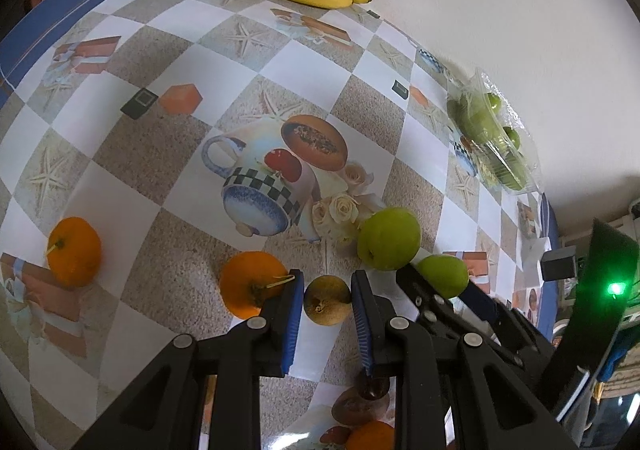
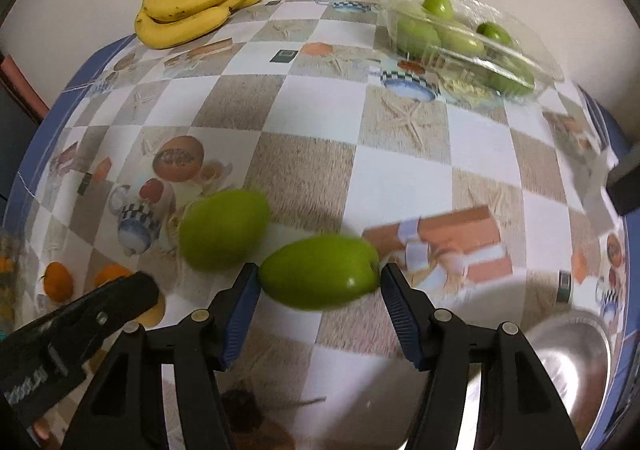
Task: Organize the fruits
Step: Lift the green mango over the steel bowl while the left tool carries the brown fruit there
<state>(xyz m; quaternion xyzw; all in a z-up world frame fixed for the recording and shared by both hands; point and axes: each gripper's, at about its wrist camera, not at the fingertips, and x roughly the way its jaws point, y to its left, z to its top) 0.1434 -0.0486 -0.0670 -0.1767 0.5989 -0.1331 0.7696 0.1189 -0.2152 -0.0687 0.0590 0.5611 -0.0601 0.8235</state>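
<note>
My left gripper is open, its blue pads on either side of a small brownish-yellow round fruit on the table. An orange lies just left of it and another orange farther left. My right gripper is open around a green fruit, its pads close to both ends. A second green fruit lies just behind on the left. In the left wrist view the right gripper and both green fruits sit to the right.
A bunch of bananas lies at the far edge by the wall. A clear plastic tray of green fruits stands at the back right. A metal bowl is at the near right. The patterned tablecloth covers the table.
</note>
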